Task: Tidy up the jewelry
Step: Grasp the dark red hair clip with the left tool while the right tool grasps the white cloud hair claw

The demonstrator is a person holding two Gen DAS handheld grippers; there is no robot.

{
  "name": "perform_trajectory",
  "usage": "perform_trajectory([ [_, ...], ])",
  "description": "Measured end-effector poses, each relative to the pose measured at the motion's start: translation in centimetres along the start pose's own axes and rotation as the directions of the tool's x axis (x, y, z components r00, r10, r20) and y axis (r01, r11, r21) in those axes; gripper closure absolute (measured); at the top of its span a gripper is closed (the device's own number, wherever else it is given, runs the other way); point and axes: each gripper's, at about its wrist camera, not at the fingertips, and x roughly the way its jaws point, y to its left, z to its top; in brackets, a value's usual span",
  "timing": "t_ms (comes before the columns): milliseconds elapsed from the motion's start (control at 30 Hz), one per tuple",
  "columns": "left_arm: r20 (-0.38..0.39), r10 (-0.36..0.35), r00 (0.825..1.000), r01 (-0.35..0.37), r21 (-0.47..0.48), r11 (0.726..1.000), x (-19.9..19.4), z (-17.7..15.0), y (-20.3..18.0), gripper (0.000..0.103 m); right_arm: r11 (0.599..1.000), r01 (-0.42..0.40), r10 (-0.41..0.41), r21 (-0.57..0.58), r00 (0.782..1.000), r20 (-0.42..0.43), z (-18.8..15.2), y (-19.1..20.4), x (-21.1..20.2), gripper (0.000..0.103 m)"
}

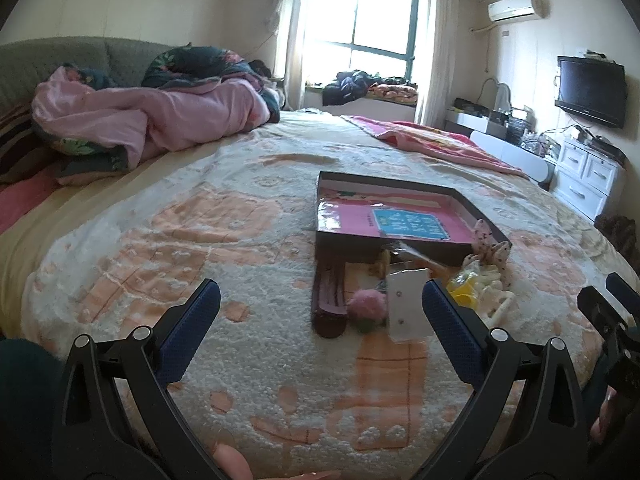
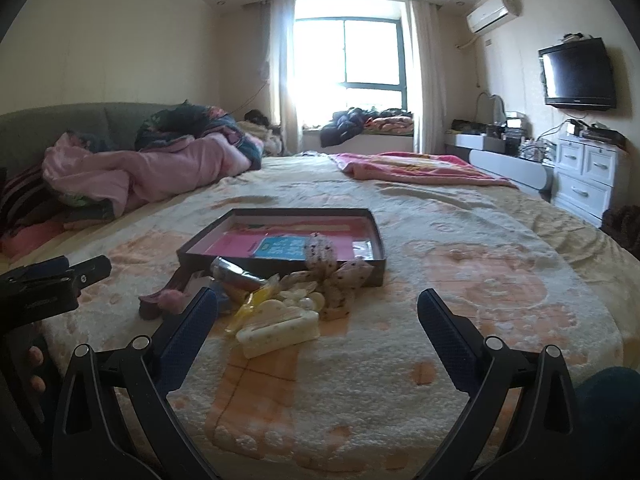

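Both tongs gape wide and empty: left gripper [image 1: 320,300] and right gripper [image 2: 318,300] hover over the blanket [image 2: 460,280], with hair accessories [image 2: 288,304] heaped just before the shallow box [image 2: 280,264].

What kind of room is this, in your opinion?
Most likely a home bedroom: a large bed with a fluffy cream-and-peach blanket, a crumpled pink quilt, and a black wall-mounted television above white drawers.

Rumpled pink quilt [image 1: 160,116], wall television [image 2: 578,74]
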Motion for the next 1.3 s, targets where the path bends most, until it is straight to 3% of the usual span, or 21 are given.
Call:
perform_trajectory([
  [300,-0.054,0.027,0.998,-0.030,-0.054,0.998,1.5,0.2,2.0,0.011,0.990,-0.111,0.102,-0.084,0.989,-0.105,-0.1,2.3,3.0,0.006],
  [567,-0.144,0.026,0.989,-0.039,-0.092,0.995,4.6,0.4,3.7,0.011,0.984,-0.142,0.117,-0.106,0.970,-0.212,-0.1,1.8,7.0,0.006],
  [967,-0.319,-0.005,0.948,-0.018,-0.072,0.997,11.4,0.7,3.7,0.011,0.970,-0.214,0.167,-0.115,0.931,-0.323,-1.1,1.8,11.3,0.006],
  [1067,-0.353,-0.022,0.935,0.000,-0.063,0.998,12.7,0.7,3.4,0.020,0.967,-0.221,0.172,-0.123,0.932,-0.320,-1.1,1.9,11.6,0.006],
  [1133,-0.373,-0.043,0.927,0.020,-0.066,0.998,13.2,0.7,3.2,0.031,0.966,-0.227,0.177,-0.123,0.929,-0.324,-1.2,1.8,11.7,0.006],
  [1300,-0.392,-0.040,0.919,0.030,-0.032,0.999,13.9,0.7,2.3,0.047,0.963,-0.238,0.185,-0.130,0.927,-0.325,-1.4,2.1,11.8,0.007],
])
